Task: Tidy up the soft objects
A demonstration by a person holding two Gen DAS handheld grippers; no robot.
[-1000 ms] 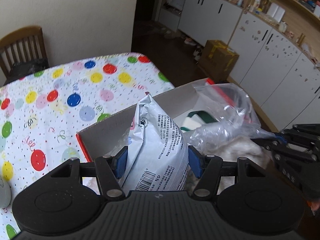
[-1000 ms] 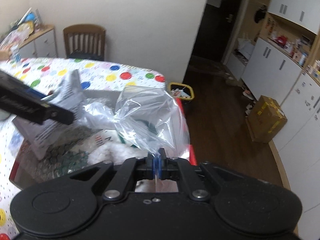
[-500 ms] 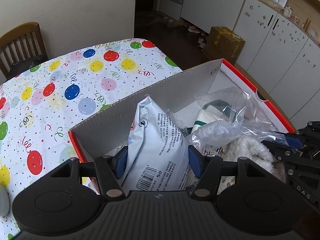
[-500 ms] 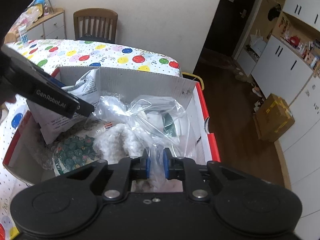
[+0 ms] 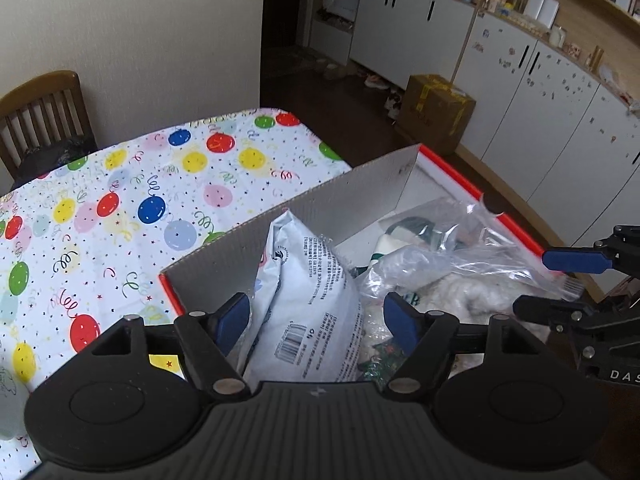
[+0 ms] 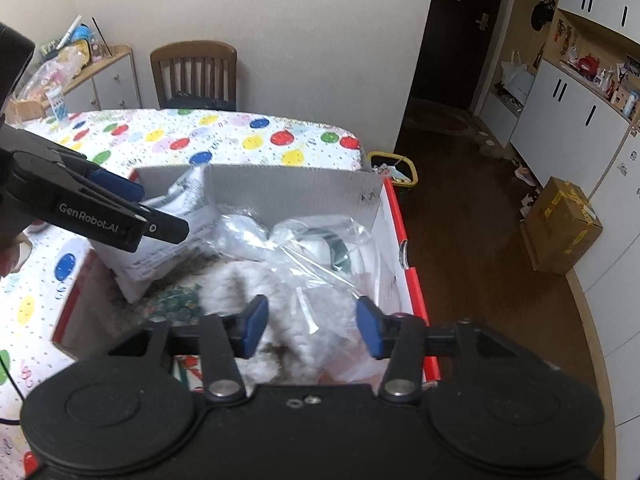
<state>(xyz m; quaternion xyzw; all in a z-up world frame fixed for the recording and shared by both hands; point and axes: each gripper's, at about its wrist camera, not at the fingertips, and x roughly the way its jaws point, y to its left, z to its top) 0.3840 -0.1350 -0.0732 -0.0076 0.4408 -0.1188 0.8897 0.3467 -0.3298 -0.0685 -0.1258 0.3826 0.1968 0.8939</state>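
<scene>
Inside box: I see white printed pouch upright, crinkled clear bag over white fluff.
Left gripper: just widened, pads off pouch.
Right gripper: just spread, bag released.

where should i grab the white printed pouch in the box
Grip the white pouch across its narrow upper part, coming from above. It stands nearly upright against the box wall, with its top edge free, while its base is wedged among the other soft items.
</scene>
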